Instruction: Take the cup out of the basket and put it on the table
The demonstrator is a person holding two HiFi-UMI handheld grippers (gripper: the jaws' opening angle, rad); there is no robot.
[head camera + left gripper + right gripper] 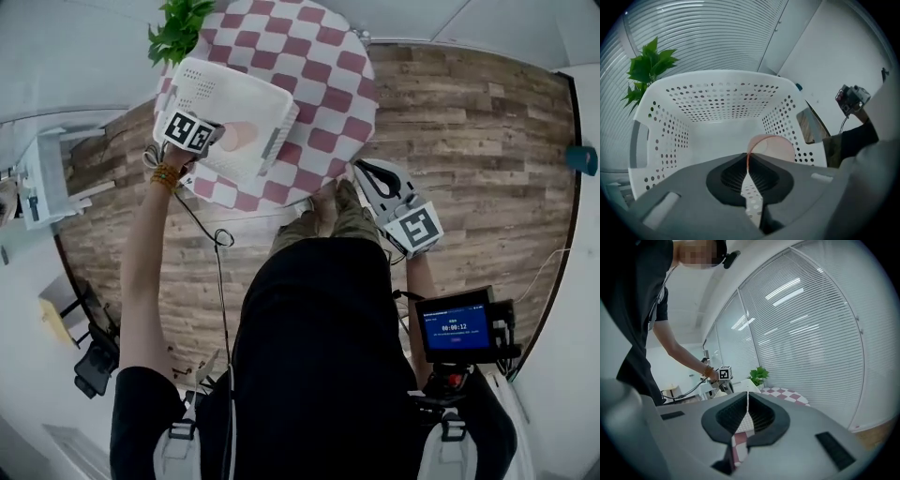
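A translucent pink cup [239,137] hangs inside the white perforated basket [234,89] on the round table with a red and white checked cloth [328,84]. My left gripper [220,141] points steeply down into the basket. In the left gripper view its jaws [747,161] are shut on the wall of the cup [776,147], the rim running between the pads, with the basket [717,101] walls all around. My right gripper [361,169] is held beside the table's near edge, away from the basket. Its jaws [747,397] meet with nothing between them.
A green potted plant [178,28] stands just behind the basket at the table's far side. A wooden floor [469,141] surrounds the table. A cable [217,239] hangs from the left hand. A small screen [457,328] sits at the person's right hip.
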